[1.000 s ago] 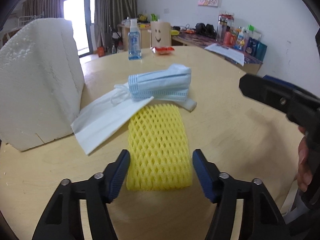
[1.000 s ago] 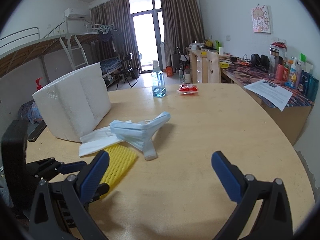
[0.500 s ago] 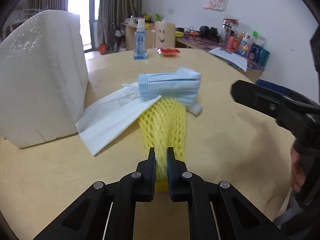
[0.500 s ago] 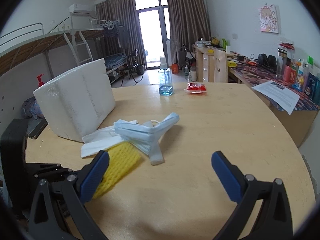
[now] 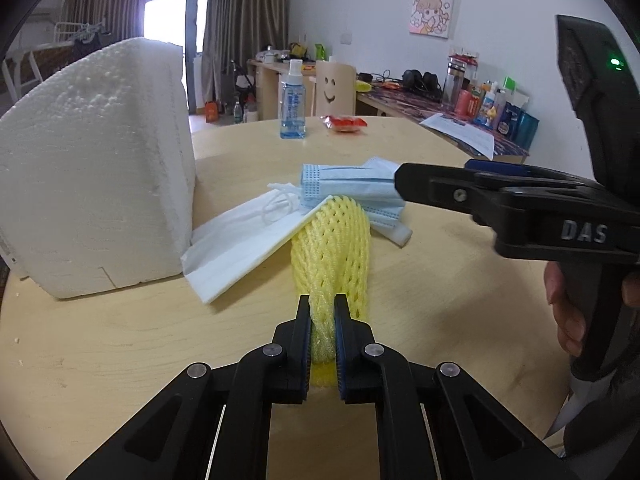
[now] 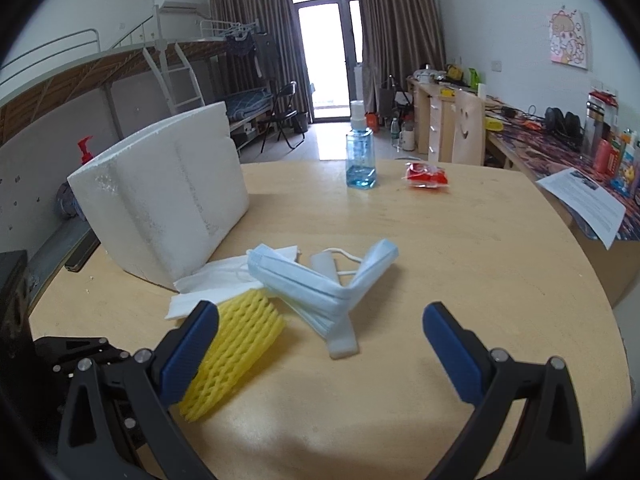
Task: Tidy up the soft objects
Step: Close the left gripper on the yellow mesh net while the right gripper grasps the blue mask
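Note:
My left gripper [image 5: 322, 322] is shut on the near end of a yellow foam net sleeve [image 5: 332, 244], pinching it flat on the round wooden table [image 5: 120, 352]. The sleeve's far end lies under a white mask [image 5: 244, 242] and against a stack of blue surgical masks [image 5: 348, 188]. My right gripper [image 6: 320, 344] is open and empty, hovering above the blue masks [image 6: 316, 286], with the sleeve [image 6: 236, 340] by its left finger. It also shows at the right of the left wrist view [image 5: 520, 204].
A large white foam block [image 5: 92, 168] stands on the table at the left, touching the white mask. A blue spray bottle [image 6: 361, 156] and a red packet [image 6: 426, 175] sit at the far side. A desk with clutter runs along the right wall.
My left gripper closed on the yellow sleeve, squeezing its near end narrow. My right gripper moved forward and lower toward the blue masks, still open.

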